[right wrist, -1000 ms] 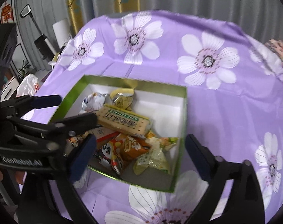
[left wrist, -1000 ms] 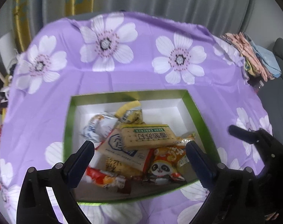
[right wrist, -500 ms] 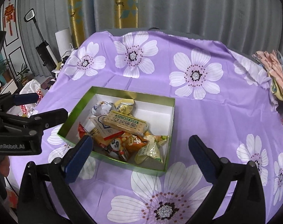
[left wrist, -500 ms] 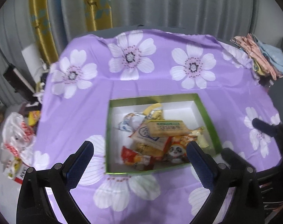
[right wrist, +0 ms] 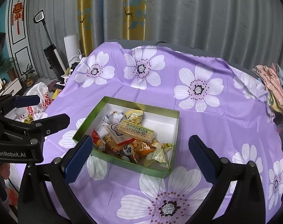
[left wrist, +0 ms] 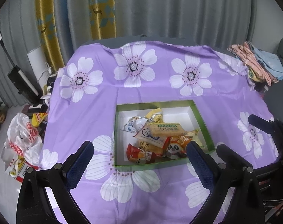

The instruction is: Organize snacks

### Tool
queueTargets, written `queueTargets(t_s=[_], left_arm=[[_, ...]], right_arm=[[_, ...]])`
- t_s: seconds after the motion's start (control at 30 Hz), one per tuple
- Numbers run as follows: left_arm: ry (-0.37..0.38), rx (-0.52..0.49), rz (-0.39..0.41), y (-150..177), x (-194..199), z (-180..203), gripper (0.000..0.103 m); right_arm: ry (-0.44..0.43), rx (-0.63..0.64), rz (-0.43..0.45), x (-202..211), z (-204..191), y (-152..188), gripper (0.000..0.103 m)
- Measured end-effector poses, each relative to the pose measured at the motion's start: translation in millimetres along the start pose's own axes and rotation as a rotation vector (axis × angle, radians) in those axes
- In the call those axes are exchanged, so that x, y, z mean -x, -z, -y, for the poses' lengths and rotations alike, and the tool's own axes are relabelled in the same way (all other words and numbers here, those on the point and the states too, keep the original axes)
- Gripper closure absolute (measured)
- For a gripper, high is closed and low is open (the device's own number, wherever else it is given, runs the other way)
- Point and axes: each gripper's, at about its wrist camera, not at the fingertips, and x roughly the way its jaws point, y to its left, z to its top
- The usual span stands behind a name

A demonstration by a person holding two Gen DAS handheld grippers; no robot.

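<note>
Glossy plastic snack wrappers (left wrist: 156, 136) fill a shiny green box (left wrist: 203, 123) (matt white inside) on smooth purple cloth (left wrist: 96, 115).

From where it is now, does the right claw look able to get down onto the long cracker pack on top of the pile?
Probably yes. The right claw is open and empty, the cracker pack lies topmost in the lidless green box, and nothing sits above it.

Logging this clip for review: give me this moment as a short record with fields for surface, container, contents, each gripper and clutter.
surface: purple floral cloth
container: green box, open, white inside
contents: cracker pack on top of mixed snack packets; panda packet near front wall
left gripper: open, empty, short of the box
right gripper: open, empty
clutter: folded cloths at far right edge
</note>
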Motion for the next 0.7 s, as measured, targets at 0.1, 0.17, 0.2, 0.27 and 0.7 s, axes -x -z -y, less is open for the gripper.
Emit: queueTargets(t_s=[0.1,0.17,0.2,0.27,0.7], left_arm=[[-0.006,0.002,0.006,0,5,-1,0.004],[-0.002,0.001,0.01,-1,7,-2,0.004],[-0.005,0.001,0.013,-1,9,-1,0.004],[-0.008,0.001,0.016,-2,10,-2,0.004],[-0.016,0.005,0.023,-6,14,-4,0.004]], right_arm=[[0.002,0.005,0.006,4,-1,-2,0.0],[0.001,0.003,0.009,6,-1,-3,0.0],[0.0,0.002,0.01,6,-1,-3,0.0],[0.002,0.002,0.012,8,-2,-4,0.0],[0.007,0.002,0.021,12,-2,-7,0.0]])
